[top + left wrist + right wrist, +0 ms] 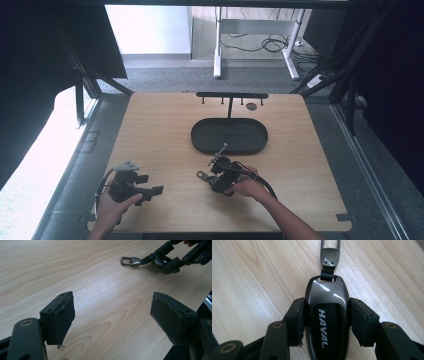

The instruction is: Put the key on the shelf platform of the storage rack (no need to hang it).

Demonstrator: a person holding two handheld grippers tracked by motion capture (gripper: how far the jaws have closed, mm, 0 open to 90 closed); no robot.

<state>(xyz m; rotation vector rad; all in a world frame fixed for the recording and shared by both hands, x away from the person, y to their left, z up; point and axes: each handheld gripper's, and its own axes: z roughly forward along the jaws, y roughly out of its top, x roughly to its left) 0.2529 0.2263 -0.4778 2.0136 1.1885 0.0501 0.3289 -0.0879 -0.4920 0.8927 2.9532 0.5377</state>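
Observation:
A glossy dark car key fob (327, 315) marked HAVAL sits between the pads of my right gripper (327, 320), which is shut on its sides. A short strap joins the fob to a metal clip (330, 255) that lies on the wood. In the high view the right gripper (216, 176) is low over the table's middle, with the clip (202, 174) pointing left. The left gripper view catches that clip (130, 261) and the far gripper beyond it. My left gripper (112, 320) is open over bare wood; it shows near the front left corner (150, 192) in the high view.
A black oval tray (229, 136) lies behind the right gripper at the table's centre. A black rack with several hooks (232, 96) stands at the far edge, with a small dark disc (251, 106) beside it. Cables trail from both grippers.

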